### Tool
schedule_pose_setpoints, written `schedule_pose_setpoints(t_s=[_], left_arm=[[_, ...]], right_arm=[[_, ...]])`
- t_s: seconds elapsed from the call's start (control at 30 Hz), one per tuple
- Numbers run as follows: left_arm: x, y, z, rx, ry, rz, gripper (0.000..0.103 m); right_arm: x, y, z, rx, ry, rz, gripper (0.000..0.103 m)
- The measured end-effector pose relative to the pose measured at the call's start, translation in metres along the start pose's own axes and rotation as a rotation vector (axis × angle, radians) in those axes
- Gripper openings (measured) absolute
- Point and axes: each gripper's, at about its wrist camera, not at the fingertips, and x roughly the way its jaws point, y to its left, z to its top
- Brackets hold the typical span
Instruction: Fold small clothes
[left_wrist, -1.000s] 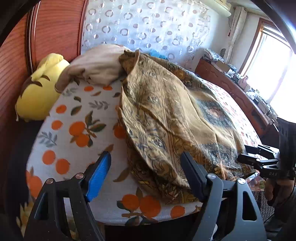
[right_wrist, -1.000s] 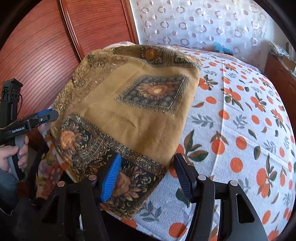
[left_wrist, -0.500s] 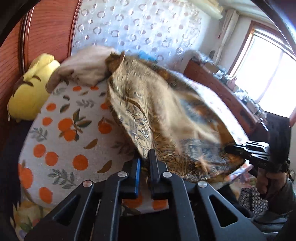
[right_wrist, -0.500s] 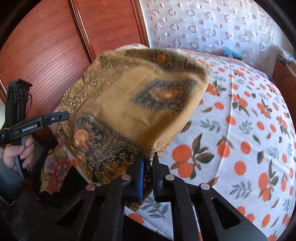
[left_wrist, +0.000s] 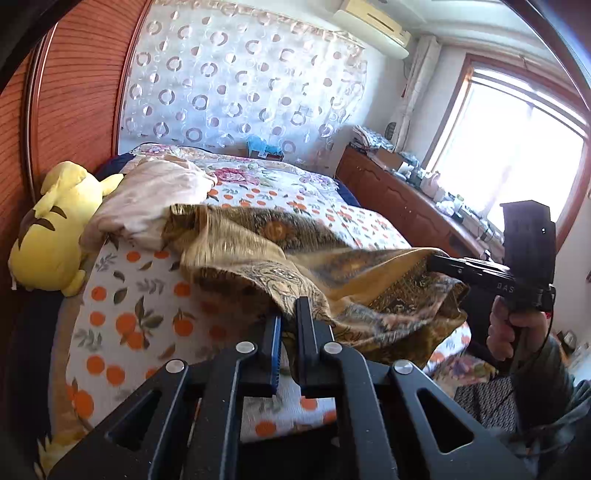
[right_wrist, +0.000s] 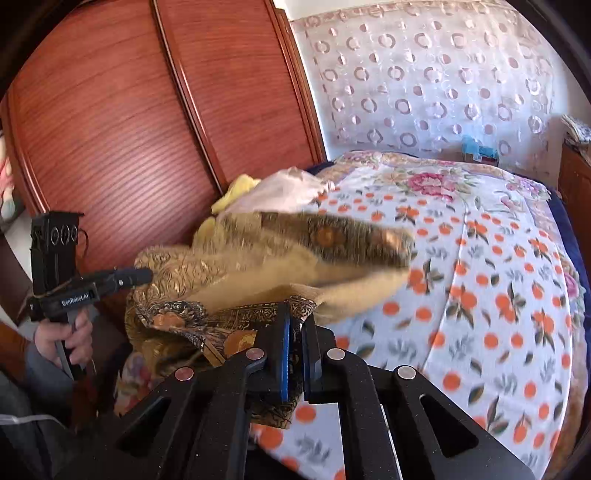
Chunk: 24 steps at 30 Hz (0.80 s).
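Observation:
A brown and gold patterned cloth (left_wrist: 280, 258) hangs lifted over the near edge of the bed, blurred by motion; it also shows in the right wrist view (right_wrist: 295, 258). My left gripper (left_wrist: 289, 321) is shut on one near edge of the cloth. My right gripper (right_wrist: 294, 325) is shut on the other near edge. The right gripper also appears in the left wrist view (left_wrist: 436, 263), and the left gripper in the right wrist view (right_wrist: 142, 276), each pinching the cloth.
The bed sheet (right_wrist: 498, 295) has an orange-fruit print. A yellow plush toy (left_wrist: 51, 229) and a pale pink garment (left_wrist: 155, 195) lie at the far left of the bed. A wooden wardrobe (right_wrist: 129, 110) stands on the left and a wooden dresser (left_wrist: 402, 195) on the right.
Both grippers went from open to shut on the cloth's near edge, then lifted it off the bed. The cloth, spread flat before, now hangs bunched between them.

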Motion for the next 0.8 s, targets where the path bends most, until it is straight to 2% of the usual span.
schedule_pose_setpoints(t_s=[0.17,0.27,0.37,0.47,0.6,0.63,0.67,0.73,0.8], left_arm=[[0.004,0.004,0.016,0.005,-0.024,-0.007,0.008],[0.020,0.010,0.044,0.001,-0.037,-0.013,0.008],[0.043,0.019,0.077,0.010,-0.046,0.022,0.008],[0.079,0.035,0.106,0.012,-0.023,0.065,0.008],[0.122,0.052,0.123,0.019,0.054,0.136,0.011],[0.127,0.056,0.123,0.015,0.062,0.134,0.015],[0.130,0.060,0.123,0.012,0.063,0.132,0.029],[0.127,0.068,0.123,0.015,0.029,0.181,0.051],[0.119,0.077,0.124,0.012,-0.008,0.198,0.065]], right_arm=[[0.013,-0.002,0.024,-0.016,-0.026,0.013,0.004],[0.022,-0.010,0.043,-0.005,-0.048,0.009,0.004],[0.045,-0.019,0.064,-0.016,-0.055,-0.054,0.004],[0.076,-0.050,0.086,0.051,-0.026,-0.074,0.004],[0.130,-0.076,0.101,0.081,0.060,-0.129,0.004],[0.141,-0.079,0.102,0.081,0.080,-0.142,0.004],[0.151,-0.084,0.102,0.085,0.099,-0.153,0.004],[0.167,-0.093,0.101,0.103,0.122,-0.153,0.004],[0.183,-0.101,0.107,0.122,0.142,-0.146,0.005]])
